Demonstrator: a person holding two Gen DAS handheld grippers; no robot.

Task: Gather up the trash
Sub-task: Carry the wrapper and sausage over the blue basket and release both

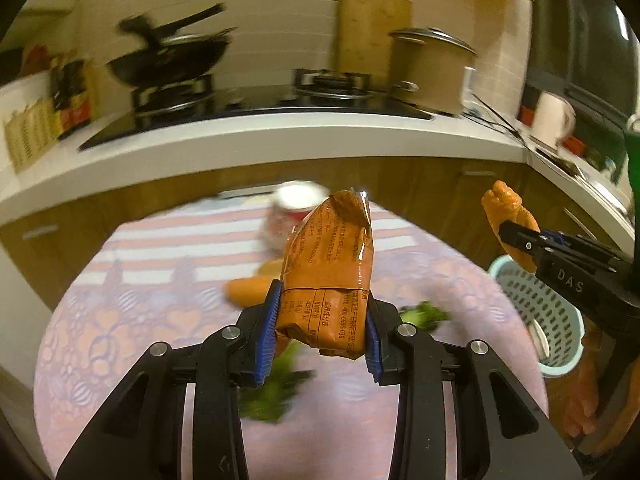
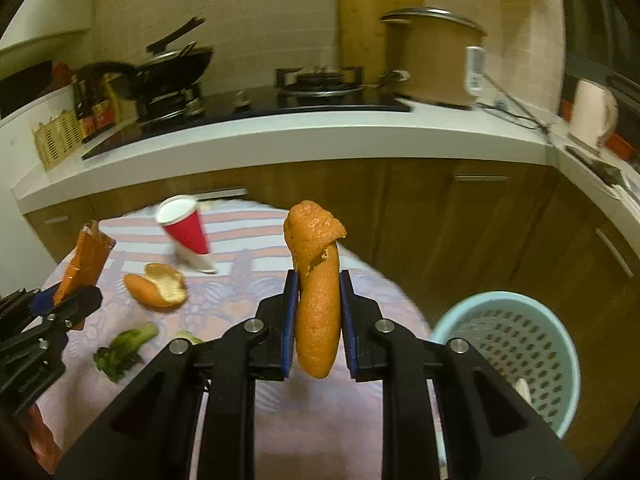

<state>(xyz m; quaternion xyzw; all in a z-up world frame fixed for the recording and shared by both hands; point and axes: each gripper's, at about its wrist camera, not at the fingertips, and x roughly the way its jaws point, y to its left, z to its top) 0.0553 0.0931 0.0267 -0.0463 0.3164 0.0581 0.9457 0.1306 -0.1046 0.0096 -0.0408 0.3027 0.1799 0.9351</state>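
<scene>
My left gripper (image 1: 322,332) is shut on an orange snack wrapper (image 1: 330,272) and holds it above the round table; it also shows in the right wrist view (image 2: 86,262). My right gripper (image 2: 318,320) is shut on a long orange peel (image 2: 318,292), held above the table's right side; the peel also shows in the left wrist view (image 1: 506,216). A pale blue perforated trash basket (image 2: 516,356) stands on the floor to the right, also in the left wrist view (image 1: 536,312). On the table lie another orange peel (image 2: 158,286), a tipped red paper cup (image 2: 186,236) and green vegetable scraps (image 2: 124,350).
The round table has a pink patterned cloth (image 2: 248,304). Behind it runs a white kitchen counter (image 2: 280,136) with a stove, a wok (image 2: 176,64), a large pot (image 2: 434,60) and a kettle (image 2: 592,118). Wooden cabinets stand below the counter.
</scene>
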